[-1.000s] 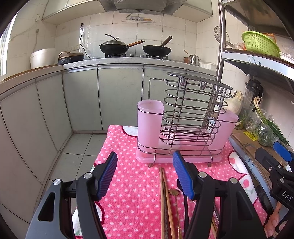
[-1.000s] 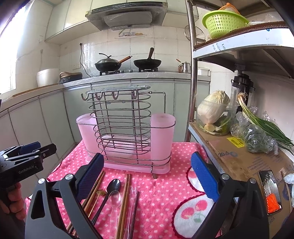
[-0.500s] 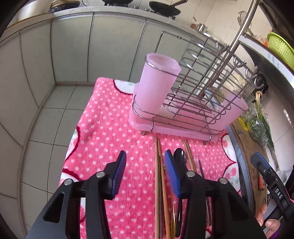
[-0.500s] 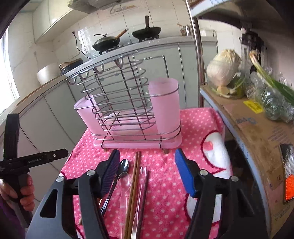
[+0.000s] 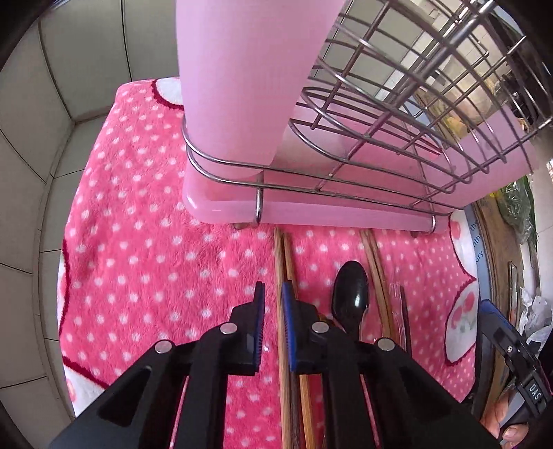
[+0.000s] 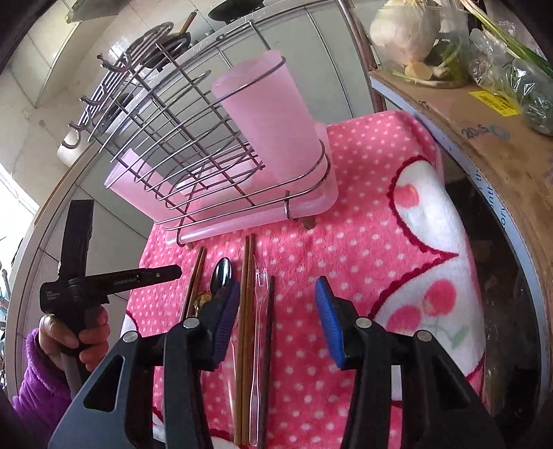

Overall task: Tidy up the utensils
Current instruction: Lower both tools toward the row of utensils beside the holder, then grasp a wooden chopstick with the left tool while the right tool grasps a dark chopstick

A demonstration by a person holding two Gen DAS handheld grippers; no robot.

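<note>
Utensils lie side by side on a pink dotted towel (image 5: 138, 259) in front of a wire rack (image 5: 397, 114) on a pink tray (image 5: 311, 212) with a pink cup (image 5: 238, 86). My left gripper (image 5: 273, 288) points down over the leftmost wooden chopsticks (image 5: 285, 252). Its jaws are closing, one stick lies between them, and a small gap still shows beside the left pad. A black spoon (image 5: 350, 290) lies just right of it. My right gripper (image 6: 276, 285), jaws closing, straddles a brown chopstick pair (image 6: 246, 276), a clear plastic fork (image 6: 259, 286) and a dark chopstick (image 6: 270, 311) without touching them.
A cardboard box (image 6: 484, 138) with a cabbage (image 6: 404, 27) and bagged greens stands right of the towel, past a dark gap. A steel shelf post (image 6: 363, 69) rises behind the rack. A hand in a purple sleeve (image 6: 76, 331) holds the left tool. Grey cabinets and floor tiles (image 5: 31, 172) lie left.
Both grippers have dropped and tipped down toward the utensils on the towel. Both pairs of jaws have narrowed, the left to a slim gap around a chopstick.
</note>
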